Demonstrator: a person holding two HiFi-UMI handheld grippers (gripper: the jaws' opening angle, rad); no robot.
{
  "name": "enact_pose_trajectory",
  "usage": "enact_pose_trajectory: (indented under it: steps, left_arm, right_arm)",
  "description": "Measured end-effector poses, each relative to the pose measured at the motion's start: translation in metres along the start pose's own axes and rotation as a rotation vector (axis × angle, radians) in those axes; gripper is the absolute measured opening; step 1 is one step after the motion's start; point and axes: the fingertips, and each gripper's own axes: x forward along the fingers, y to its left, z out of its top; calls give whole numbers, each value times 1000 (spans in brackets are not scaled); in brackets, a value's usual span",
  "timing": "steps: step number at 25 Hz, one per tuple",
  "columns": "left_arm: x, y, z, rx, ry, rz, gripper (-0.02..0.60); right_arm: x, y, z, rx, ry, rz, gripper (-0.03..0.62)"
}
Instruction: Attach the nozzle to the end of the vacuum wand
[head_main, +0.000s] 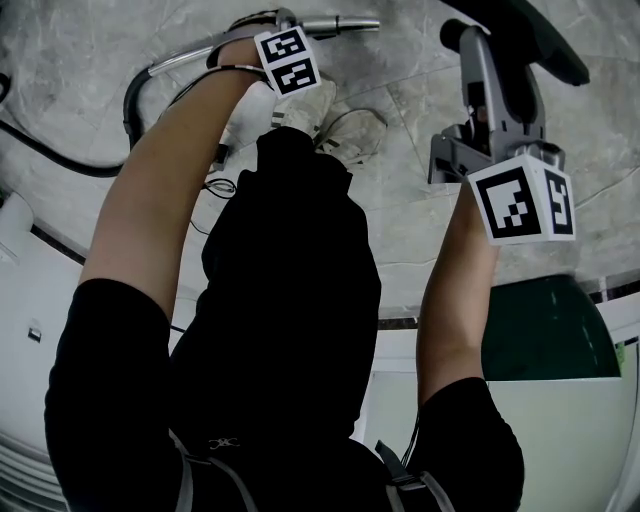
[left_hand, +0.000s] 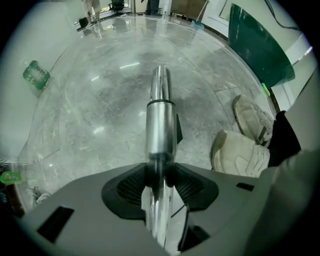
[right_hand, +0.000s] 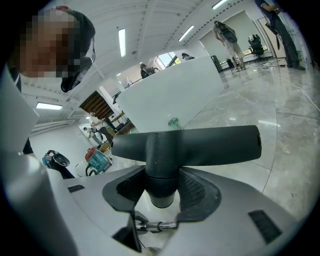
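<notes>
A shiny metal vacuum wand (left_hand: 160, 125) lies just above the marble floor and runs straight away between my left gripper's (left_hand: 160, 176) jaws. Their dark pads sit against its sides, so the gripper is shut on it. In the head view the wand's free end (head_main: 350, 24) points right, past the left gripper's marker cube (head_main: 290, 60). My right gripper (right_hand: 161, 186) is shut on the round neck of the black T-shaped nozzle (right_hand: 200, 145). It holds the nozzle (head_main: 520, 45) off the floor, to the right of the wand's end and apart from it.
Two white shoes (left_hand: 245, 150) stand on the floor beside the wand. A black hose (head_main: 60, 150) curves off at the left. A dark green panel (head_main: 545, 330) and white partitions (right_hand: 170, 100) stand near. A green bottle (left_hand: 36, 75) lies farther off. People stand in the distance.
</notes>
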Motion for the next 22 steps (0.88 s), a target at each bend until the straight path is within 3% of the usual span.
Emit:
enact_pose_trajectory:
  steps: [5,12,17,22]
  left_arm:
    - [-53,-3,22,-8,-164,-53,176]
    - [-198,14,51,9,-414,13,177]
    - [-259,1,76,68,-500,30,176]
    - [-285,-7,86,83,-535,47,176]
  right_arm:
    - [-4,1,1,71,10,25,204]
    - [-51,37,41,155,8,72,204]
    - [-75,53,55,196,43,95,204]
    - [-105,61,66,220,54,106,204]
